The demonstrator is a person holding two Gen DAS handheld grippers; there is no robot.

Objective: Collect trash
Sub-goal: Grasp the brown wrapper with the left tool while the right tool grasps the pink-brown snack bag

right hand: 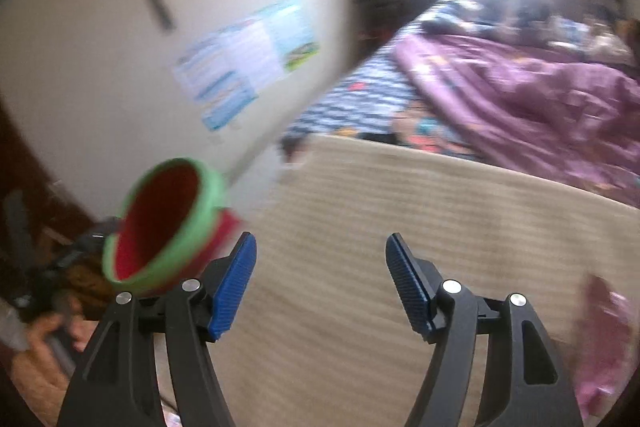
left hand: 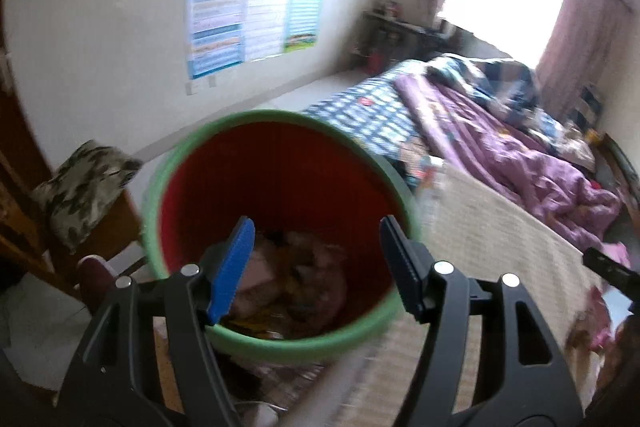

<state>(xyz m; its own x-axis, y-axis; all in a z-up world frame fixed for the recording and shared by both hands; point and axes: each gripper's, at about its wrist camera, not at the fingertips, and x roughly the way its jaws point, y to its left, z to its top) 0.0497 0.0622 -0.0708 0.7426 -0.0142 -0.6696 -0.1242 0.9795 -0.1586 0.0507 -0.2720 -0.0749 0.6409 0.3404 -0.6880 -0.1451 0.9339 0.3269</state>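
The left gripper [left hand: 316,269] hung released, jaws apart and empty, right above the open bin [left hand: 276,227], a red bucket with a green rim; crumpled trash [left hand: 296,283] lay in its bottom, straight ahead between the fingers. The right gripper [right hand: 320,285] was likewise released and held nothing, over the pale mat [right hand: 400,227] on the bed, with the bin up to its left.
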